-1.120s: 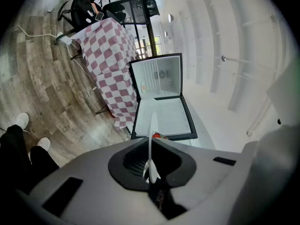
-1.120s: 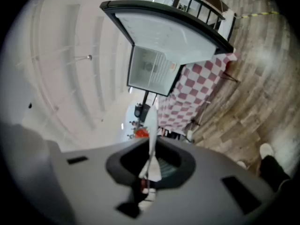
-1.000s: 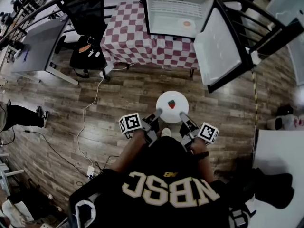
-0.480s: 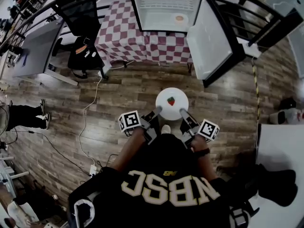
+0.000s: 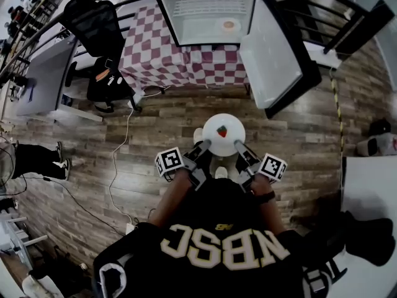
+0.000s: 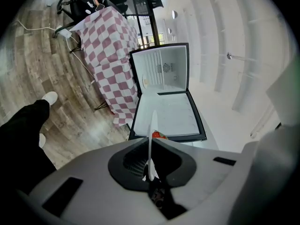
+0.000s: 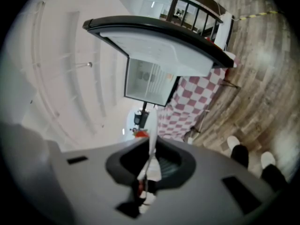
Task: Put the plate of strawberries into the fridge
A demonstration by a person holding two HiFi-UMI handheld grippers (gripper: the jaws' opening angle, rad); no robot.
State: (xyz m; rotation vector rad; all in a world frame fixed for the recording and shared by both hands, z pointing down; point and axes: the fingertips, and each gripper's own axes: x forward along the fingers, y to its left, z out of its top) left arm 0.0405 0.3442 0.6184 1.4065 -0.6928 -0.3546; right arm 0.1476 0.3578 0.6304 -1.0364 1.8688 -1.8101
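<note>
— The arms?
— Both stretched forward, left gripper [image 5: 206,146] and right gripper [image 5: 237,144] each clamped on the plate's [image 5: 231,125] opposite rims.
— The plate?
— Held over the floor [image 5: 155,123], short of the open fridge [image 5: 192,17].

Wood-plank floor [image 5: 167,126], checkered tablecloth [image 5: 155,54], black office chair [image 5: 93,18], grey desk [image 5: 43,73].

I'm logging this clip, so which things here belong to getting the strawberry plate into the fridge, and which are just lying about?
Part of the job:
plate, strawberry, open fridge, left gripper and right gripper, both clamped on the plate's rim.

Just lying about:
checkered table, black chair, grey desk.
</note>
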